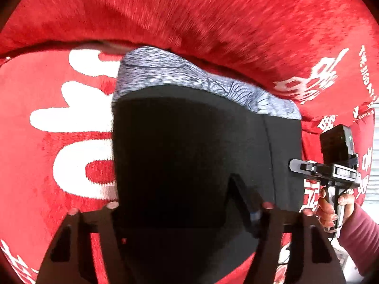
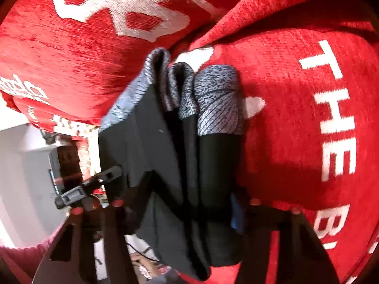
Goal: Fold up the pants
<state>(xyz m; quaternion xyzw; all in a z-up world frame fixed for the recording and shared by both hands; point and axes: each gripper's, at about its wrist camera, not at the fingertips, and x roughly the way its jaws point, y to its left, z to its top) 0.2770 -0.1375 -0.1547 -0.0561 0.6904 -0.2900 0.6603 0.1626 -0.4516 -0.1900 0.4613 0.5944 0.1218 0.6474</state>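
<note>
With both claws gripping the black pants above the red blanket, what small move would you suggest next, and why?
Probably lower both claws together and lay the pants flat on the blanket. The left claw and right claw each appear shut on the dark fabric, and in the right view the grey patterned cuffs hang bunched in layers rather than lying flat.

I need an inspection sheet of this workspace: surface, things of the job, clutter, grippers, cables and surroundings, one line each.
Surface: red blanket with white lettering, bunched into folds.
Job's things: black pants with grey patterned band, folded in layers, lifted over the blanket.
Clutter: nothing seen.
Grippers: left gripper has pants cloth between its fingers; right gripper also; whether either is shut on the cloth cannot be told.
Cables: thin dark cable below the pants, right view.
Surroundings: pale wall beyond the blanket edge.
</note>
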